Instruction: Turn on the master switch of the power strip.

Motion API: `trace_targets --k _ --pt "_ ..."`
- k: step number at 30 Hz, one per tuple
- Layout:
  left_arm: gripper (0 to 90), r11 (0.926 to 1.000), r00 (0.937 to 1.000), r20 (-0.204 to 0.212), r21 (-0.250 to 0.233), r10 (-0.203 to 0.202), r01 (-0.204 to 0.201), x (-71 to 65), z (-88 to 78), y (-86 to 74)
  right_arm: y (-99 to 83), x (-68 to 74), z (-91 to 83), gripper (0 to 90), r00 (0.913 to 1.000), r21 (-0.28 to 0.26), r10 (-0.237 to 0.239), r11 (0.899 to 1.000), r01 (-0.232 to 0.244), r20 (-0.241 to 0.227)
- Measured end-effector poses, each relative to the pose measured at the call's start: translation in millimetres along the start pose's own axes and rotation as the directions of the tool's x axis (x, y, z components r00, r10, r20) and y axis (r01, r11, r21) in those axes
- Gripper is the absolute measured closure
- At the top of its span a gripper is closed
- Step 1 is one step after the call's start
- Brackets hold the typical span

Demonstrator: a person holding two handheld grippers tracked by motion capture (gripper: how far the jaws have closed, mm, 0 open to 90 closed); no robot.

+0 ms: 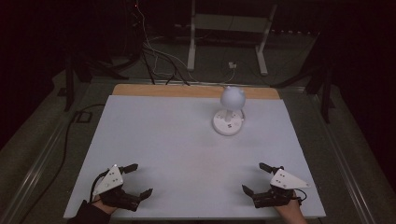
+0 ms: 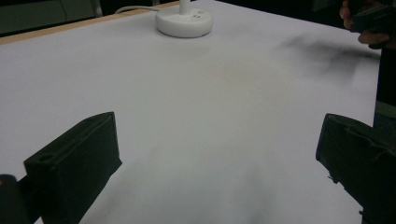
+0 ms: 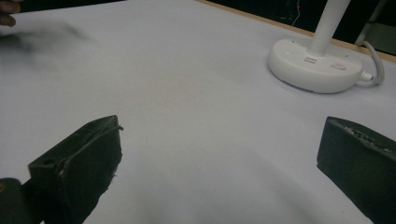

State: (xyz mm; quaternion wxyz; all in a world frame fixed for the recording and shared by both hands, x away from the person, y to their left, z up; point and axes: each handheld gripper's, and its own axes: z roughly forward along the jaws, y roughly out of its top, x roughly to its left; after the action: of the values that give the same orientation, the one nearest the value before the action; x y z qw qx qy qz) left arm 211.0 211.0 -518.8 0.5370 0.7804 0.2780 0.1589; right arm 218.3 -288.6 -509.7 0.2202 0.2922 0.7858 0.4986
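White-topped desk [image 1: 154, 140] bare but for white lamp [image 1: 229, 114] standing near far edge, right of middle. Left gripper [image 1: 138, 178] and right gripper [image 1: 257, 178] parked at near corners, jaws wide open, empty. Approach step judged pending; next: long forward reach, probably by right.

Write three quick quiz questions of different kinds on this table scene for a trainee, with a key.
1. True or false: the left gripper has its fingers closed on the lamp.
2. Multiple choice: where does the lamp stand on the table? A) at the near edge between the grippers; B) toward the far edge, on the right gripper's side; C) at the far left corner.
3. Short answer: what lies between the right gripper's fingers?

Key
1. False: its fingers stand wide apart near the front edge, far from the lamp.
2. B.
3. Nothing but bare table surface; the fingers are open.
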Motion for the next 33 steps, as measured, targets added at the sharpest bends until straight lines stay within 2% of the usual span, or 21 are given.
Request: trace_targets --k 4,15,18,22,26,33 --pt "0.1 1.0000 1.0000 0.002 0.000 0.005 -0.005 -1.4 0.4 0.3 -0.3 1.3 1.2 0.0 0.9999 0.009 -0.015 1.000 0.015 0.002" --pt "0.2 0.9998 0.9999 0.000 -0.017 0.010 -0.010 -1.9 -1.2 0.8 -0.8 0.1 2.0 0.0 0.9997 0.032 -0.020 0.999 0.021 -0.012" --pt "0.1 0.9998 1.0000 0.002 -0.016 0.007 -0.007 -2.0 -1.5 1.0 0.5 2.7 2.6 0.0 0.9982 0.044 -0.059 0.997 0.059 0.004" --pt "0.1 0.9997 1.0000 0.000 -0.023 0.006 -0.006 -1.9 -2.6 1.4 0.9 6.3 5.7 0.0 0.9974 0.071 -0.072 0.995 0.072 -0.005" --pt "0.1 0.9995 1.0000 -0.003 -0.032 0.001 -0.001 -1.7 -3.5 1.7 0.8 6.3 7.4 0.0 0.9987 0.095 -0.050 0.994 0.051 -0.011" --pt "0.1 0.9996 1.0000 -0.004 -0.029 -0.003 0.003 -1.7 -3.2 2.0 5.7 10.4 7.7 0.0 0.9977 0.112 -0.026 0.993 0.033 -0.063"
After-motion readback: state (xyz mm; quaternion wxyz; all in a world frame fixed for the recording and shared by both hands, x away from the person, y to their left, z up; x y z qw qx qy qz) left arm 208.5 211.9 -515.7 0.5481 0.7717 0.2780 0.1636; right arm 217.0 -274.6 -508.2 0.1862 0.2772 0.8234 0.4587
